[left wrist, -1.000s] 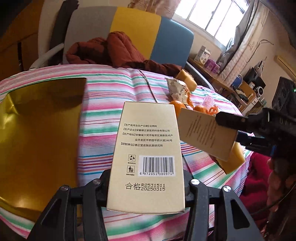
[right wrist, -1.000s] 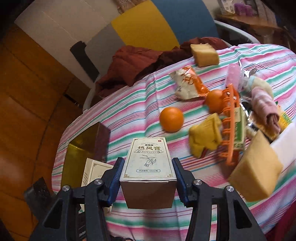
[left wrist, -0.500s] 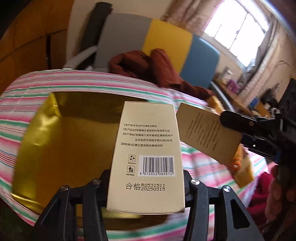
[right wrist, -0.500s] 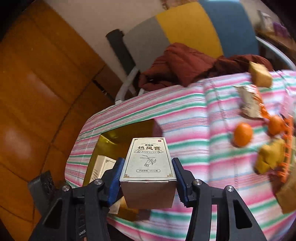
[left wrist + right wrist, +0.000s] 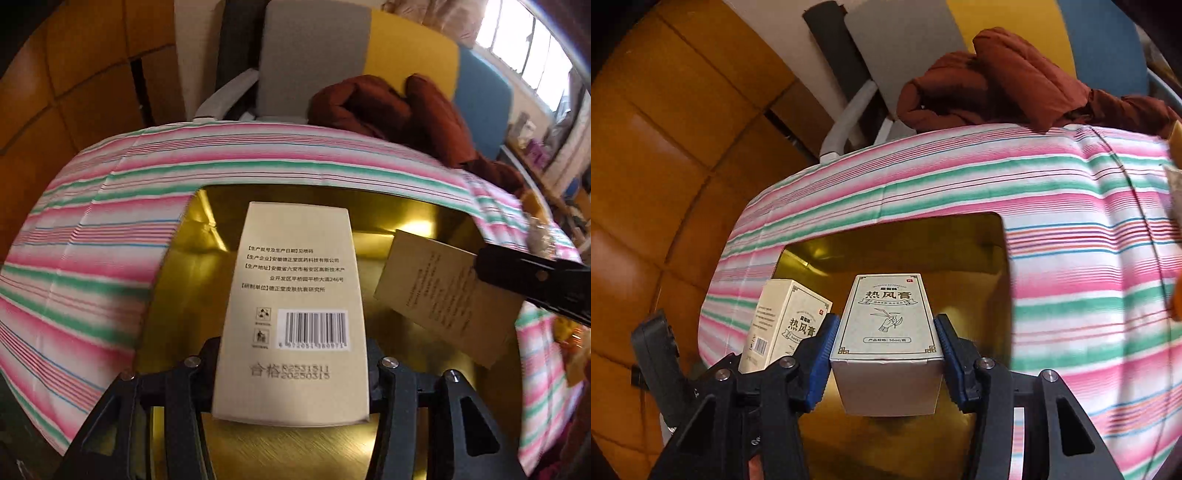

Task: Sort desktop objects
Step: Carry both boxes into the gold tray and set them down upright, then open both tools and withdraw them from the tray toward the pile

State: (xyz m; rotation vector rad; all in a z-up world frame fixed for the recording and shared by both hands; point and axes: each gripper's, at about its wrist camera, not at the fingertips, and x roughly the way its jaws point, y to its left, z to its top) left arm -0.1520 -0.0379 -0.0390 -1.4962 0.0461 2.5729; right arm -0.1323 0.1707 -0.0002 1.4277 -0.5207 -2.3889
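My left fingers (image 5: pixel 291 373) clamp one cream box (image 5: pixel 295 310), my right fingers (image 5: pixel 884 354) clamp a second cream box (image 5: pixel 886 332); both hang above the gold tray (image 5: pixel 960 258) on the striped worktop (image 5: pixel 1071 229).

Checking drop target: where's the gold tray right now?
Gold tray sits on the striped tablecloth near the table's front edge, directly under both held boxes; the left gripper and right gripper are over it.
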